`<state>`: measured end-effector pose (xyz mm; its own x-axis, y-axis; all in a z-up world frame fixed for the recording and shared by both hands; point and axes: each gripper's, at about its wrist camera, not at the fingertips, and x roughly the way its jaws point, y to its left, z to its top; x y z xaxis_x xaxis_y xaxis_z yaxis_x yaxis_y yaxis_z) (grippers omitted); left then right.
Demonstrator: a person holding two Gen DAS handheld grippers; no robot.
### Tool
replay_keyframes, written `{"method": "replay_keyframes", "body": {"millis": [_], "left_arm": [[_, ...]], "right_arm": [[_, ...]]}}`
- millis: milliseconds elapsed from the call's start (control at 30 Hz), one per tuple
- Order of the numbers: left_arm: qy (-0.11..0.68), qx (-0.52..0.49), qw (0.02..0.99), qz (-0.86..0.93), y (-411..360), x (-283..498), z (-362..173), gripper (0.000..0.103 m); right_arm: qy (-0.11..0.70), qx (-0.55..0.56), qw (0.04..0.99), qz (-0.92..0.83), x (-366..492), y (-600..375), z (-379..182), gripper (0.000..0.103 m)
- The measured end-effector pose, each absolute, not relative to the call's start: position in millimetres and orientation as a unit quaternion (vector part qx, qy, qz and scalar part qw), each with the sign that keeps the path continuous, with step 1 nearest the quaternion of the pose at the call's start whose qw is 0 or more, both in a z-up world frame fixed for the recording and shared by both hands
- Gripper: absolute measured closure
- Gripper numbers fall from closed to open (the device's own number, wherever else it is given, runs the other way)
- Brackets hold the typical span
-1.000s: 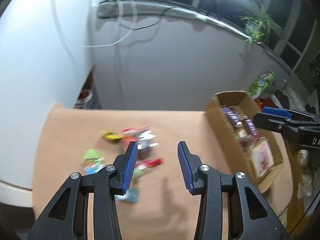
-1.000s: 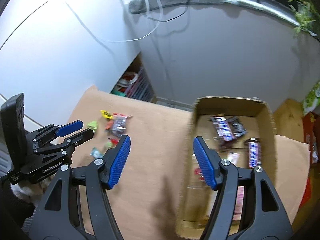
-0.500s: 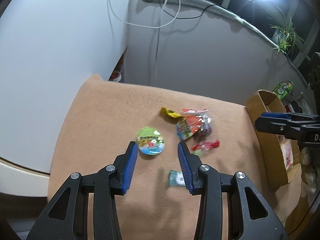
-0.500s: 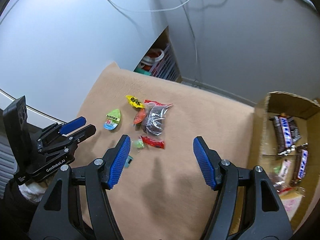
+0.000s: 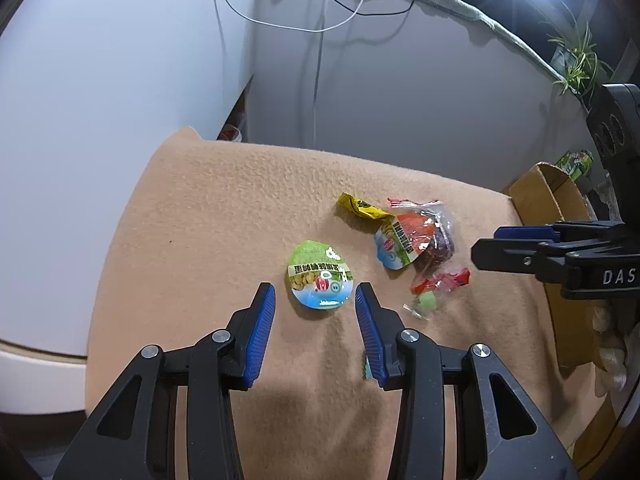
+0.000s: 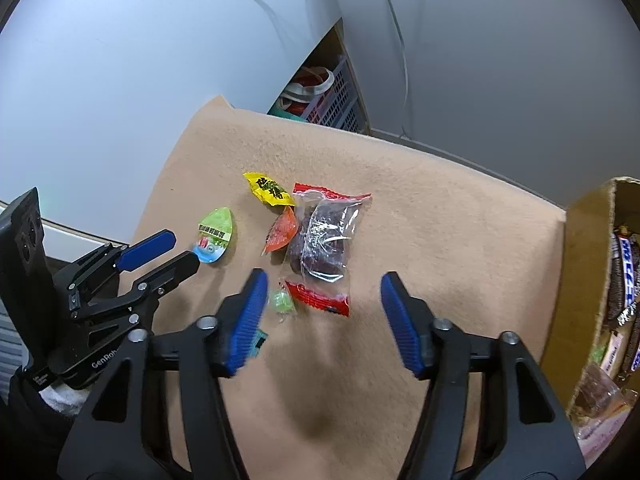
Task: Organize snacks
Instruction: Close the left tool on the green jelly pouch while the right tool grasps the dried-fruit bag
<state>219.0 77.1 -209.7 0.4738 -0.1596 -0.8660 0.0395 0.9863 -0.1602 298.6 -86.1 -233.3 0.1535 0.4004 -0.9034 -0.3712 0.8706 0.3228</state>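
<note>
- Left gripper (image 5: 315, 307) part open, empty, tilted down just short of the green cup (image 5: 320, 276) on the blanket (image 5: 224, 216).
- Right gripper (image 6: 320, 304) has just been narrowing, nothing between; clear packet (image 6: 326, 240) lies ahead, box (image 6: 580, 264) to its right.

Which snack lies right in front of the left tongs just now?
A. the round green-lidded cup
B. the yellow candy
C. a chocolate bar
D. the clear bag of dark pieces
A: in the left wrist view the green-lidded cup lies on the cloth just ahead of the open left tongs, untouched, while the yellow candy and clear bag lie farther off to the right.
</note>
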Motion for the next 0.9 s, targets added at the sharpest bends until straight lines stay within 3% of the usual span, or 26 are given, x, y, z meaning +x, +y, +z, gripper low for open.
{"method": "replay_keyframes", "body": {"millis": [167,567,733,900], "left_arm": [[0.514,-0.061,0.854,-0.059,76,229,-218,0.063],[0.519,-0.037,0.853,-0.046,68,239,-235,0.063],[0.514,-0.033,0.856,-0.05,66,234,-234,0.08],[0.513,-0.053,0.855,-0.052,76,235,-236,0.081]], "right_arm": [[0.605,0.002,0.755,0.253,304,-75,-242,0.045],[0.612,-0.021,0.75,0.25,319,-55,-256,0.061],[0.609,-0.019,0.753,0.248,317,-58,-255,0.063],[0.606,-0.013,0.758,0.243,310,-69,-250,0.064]]}}
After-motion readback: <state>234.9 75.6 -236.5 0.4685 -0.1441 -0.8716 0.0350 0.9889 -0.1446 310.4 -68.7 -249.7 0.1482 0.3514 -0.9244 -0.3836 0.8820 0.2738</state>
